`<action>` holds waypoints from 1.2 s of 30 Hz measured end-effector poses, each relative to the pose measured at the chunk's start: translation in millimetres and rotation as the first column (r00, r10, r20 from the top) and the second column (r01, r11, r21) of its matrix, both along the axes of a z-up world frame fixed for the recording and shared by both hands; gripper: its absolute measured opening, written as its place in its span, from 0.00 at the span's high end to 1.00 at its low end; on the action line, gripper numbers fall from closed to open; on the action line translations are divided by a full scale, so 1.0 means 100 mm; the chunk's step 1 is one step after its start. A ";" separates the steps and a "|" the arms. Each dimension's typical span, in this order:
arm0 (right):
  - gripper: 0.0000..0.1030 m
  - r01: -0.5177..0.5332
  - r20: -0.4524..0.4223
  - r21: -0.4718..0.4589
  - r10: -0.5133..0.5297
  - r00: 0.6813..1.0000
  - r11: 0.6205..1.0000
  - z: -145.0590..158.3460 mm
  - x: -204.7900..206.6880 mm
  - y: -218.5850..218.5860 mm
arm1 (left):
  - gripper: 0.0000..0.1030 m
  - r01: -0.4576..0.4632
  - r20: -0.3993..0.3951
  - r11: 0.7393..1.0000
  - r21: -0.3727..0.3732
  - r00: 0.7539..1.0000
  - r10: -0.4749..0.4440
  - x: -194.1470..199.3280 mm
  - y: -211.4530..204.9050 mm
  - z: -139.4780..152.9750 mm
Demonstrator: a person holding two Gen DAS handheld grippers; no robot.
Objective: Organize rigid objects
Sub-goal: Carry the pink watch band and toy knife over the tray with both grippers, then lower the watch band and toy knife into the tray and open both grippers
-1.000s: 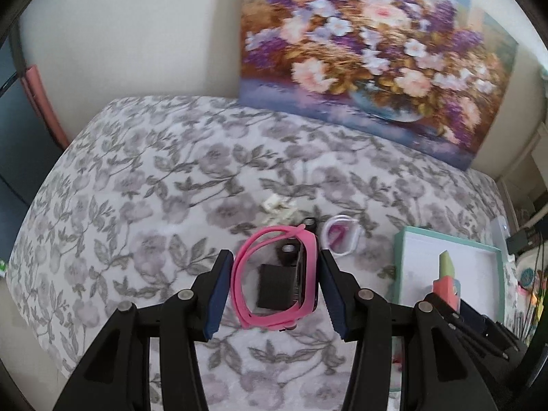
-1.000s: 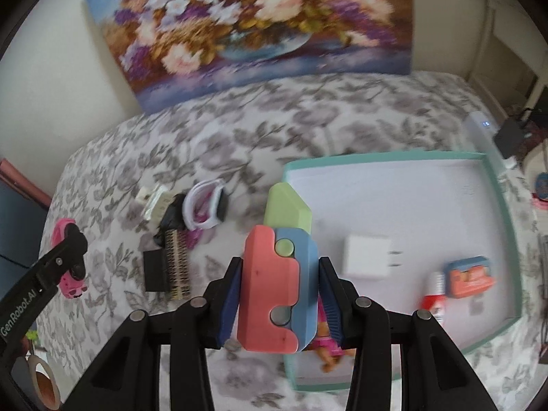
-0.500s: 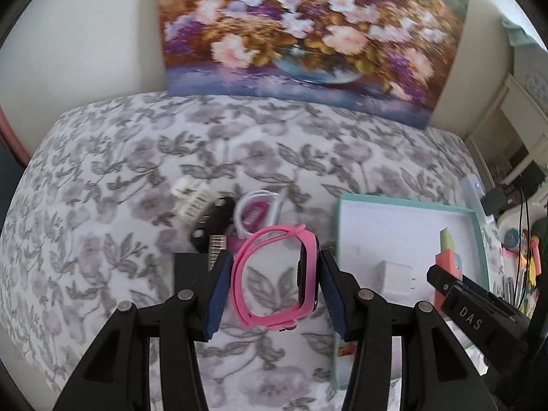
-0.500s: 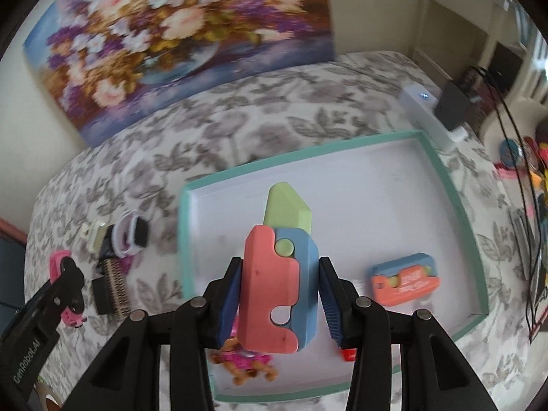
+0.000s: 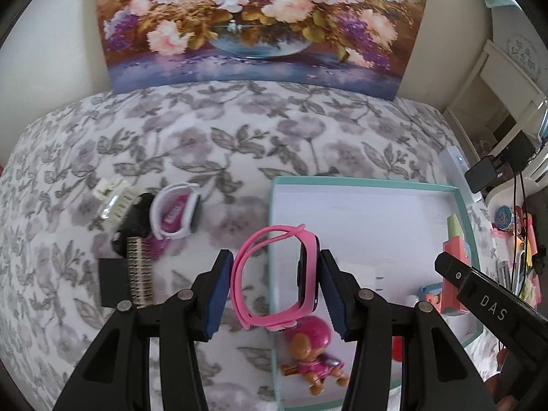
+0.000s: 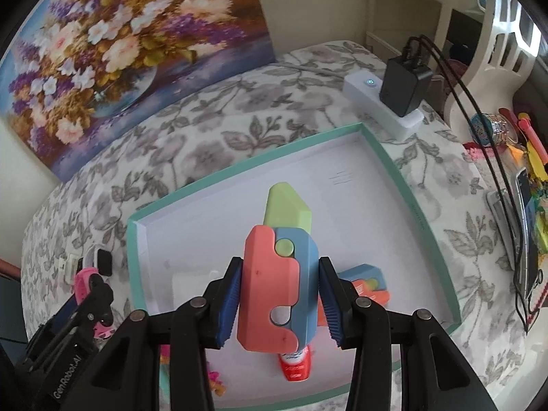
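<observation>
- Both tongs point steeply down at the teal-rimmed tray [image 5: 370, 182], the landmark for every place below.
- Left gripper [image 5: 274, 289] is closed partway on a pink watch [image 5: 275, 275]; its blue pads press the strap loop from both sides, over the tray's left rim.
- Right gripper [image 6: 279, 299] is clamped partway on a toy knife [image 6: 279, 284], held above the tray's middle.
- Inside the tray, at its near edge, lies a pink doll [image 5: 313, 352], just below the watch. A red-capped tube [image 6: 295, 364] sits under the toy knife, and an orange-and-blue toy [image 6: 368, 282] lies just right of it.
- Left of the tray, on the floral cloth [image 5: 205, 130], lie a white watch [image 5: 176, 210], a black brush [image 5: 132, 263] and a small white piece [image 5: 109, 191], close together.
- Beyond the tray's far right corner stands a white power strip [image 6: 380, 106] with a black charger [image 6: 402, 84] plugged in.
- Behind the tray a flower painting [image 5: 253, 24] leans on the wall.
- Watch strap is smooth rubbery loop; the toy knife is blocky matte plastic in coral, blue and green, with round pegs; brush bristles stand in fine rows.
- Only the left view shows the doll whole; only the right view shows the tube and the charger clearly.
</observation>
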State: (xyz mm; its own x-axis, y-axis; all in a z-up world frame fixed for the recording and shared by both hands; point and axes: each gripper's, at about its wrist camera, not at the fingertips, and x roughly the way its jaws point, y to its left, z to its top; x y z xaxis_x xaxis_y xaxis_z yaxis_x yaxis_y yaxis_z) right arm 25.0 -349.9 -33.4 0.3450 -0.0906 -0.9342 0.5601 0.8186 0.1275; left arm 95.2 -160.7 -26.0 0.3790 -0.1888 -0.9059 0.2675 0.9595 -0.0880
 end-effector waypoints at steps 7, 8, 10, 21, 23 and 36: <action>0.55 0.032 -0.019 -0.029 -0.033 0.999 0.999 -0.04 -0.04 -0.16 | 0.49 0.051 0.066 0.999 0.002 0.996 -0.051 0.02 -0.26 -0.06; 0.55 0.036 -0.021 -0.030 -0.036 0.999 0.999 -0.05 -0.05 -0.18 | 0.49 0.057 0.069 0.998 -0.002 0.996 -0.056 0.04 -0.29 -0.09; 0.55 0.040 -0.024 -0.028 -0.041 0.999 0.999 -0.08 -0.04 -0.20 | 0.49 0.063 0.070 0.998 -0.011 0.996 -0.062 0.06 -0.33 -0.13; 0.55 0.024 -0.050 -0.031 -0.026 0.998 0.999 -0.23 0.03 -0.20 | 0.49 0.070 0.064 0.997 -0.032 0.996 -0.068 0.08 -0.37 -0.23; 0.55 0.024 -0.053 -0.029 -0.026 0.998 0.999 -0.24 0.03 -0.19 | 0.49 0.074 0.063 0.997 -0.025 0.995 -0.073 0.08 -0.38 -0.23; 0.55 0.017 -0.061 -0.016 -0.018 0.998 1.000 -0.26 0.04 -0.19 | 0.41 0.047 0.011 0.999 0.001 0.999 -0.047 0.06 -0.24 -0.06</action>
